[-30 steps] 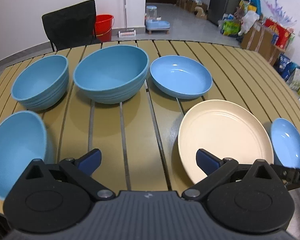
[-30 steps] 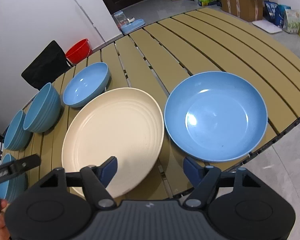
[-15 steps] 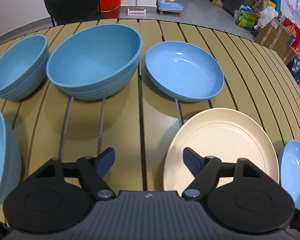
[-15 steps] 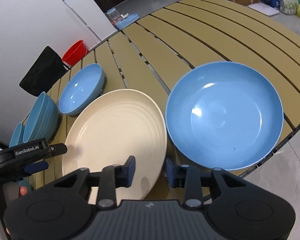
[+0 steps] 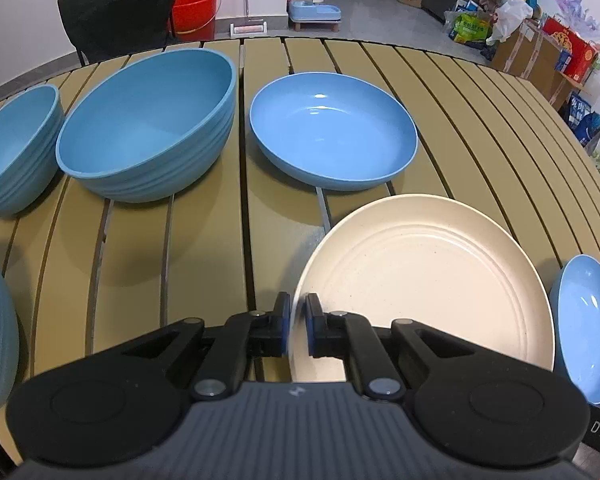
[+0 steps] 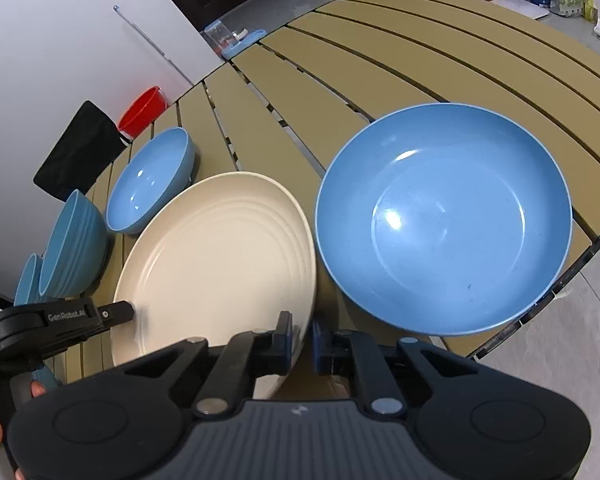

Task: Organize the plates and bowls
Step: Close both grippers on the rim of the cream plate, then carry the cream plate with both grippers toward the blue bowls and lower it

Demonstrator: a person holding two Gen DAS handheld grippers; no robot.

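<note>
Cream plate (image 5: 424, 280), tabletop near edge: left gripper (image 5: 297, 330) and right gripper (image 6: 301, 342) both just closed, pinching opposite rims; lift level, evenly.

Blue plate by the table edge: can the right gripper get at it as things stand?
Probably not right away. The right gripper is shut on the cream plate's rim, so it is occupied. The blue plate sits close beside it, uncovered, with nothing between.

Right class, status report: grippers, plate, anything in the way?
Left gripper and right gripper have just closed on the cream plate rim, opposite sides. Blue plate close beside it.
</note>
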